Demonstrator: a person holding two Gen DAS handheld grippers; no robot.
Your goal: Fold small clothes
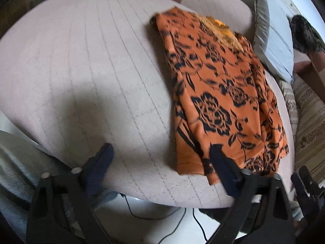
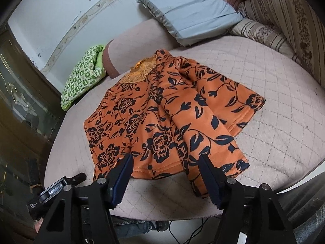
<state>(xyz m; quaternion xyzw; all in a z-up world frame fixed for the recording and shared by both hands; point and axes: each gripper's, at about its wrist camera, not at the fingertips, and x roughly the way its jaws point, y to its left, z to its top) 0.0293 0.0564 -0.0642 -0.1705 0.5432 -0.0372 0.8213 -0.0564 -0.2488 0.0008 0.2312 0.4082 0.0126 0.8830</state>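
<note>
An orange top with a black flower print [image 2: 162, 111] lies on the pale pink quilted bed cover [image 2: 274, 93], its sides folded inward and its gold embroidered neck [image 2: 142, 73] at the far end. In the left wrist view the same orange top [image 1: 219, 93] stretches away on the right. My left gripper [image 1: 162, 149] is open above the near bed edge; its right finger [image 1: 221, 162] hangs over the hem's left corner. My right gripper [image 2: 166, 158] is open, its fingers on either side of the middle of the near hem. Neither gripper's pads press the cloth.
A grey-blue pillow [image 2: 189, 14] and striped cushions [image 2: 284, 26] lie at the head of the bed. A green checked folded cloth [image 2: 81, 77] sits at the far left. Cables [image 1: 162, 219] run on the floor below the bed edge. A dark furry item [image 1: 304, 36] sits far right.
</note>
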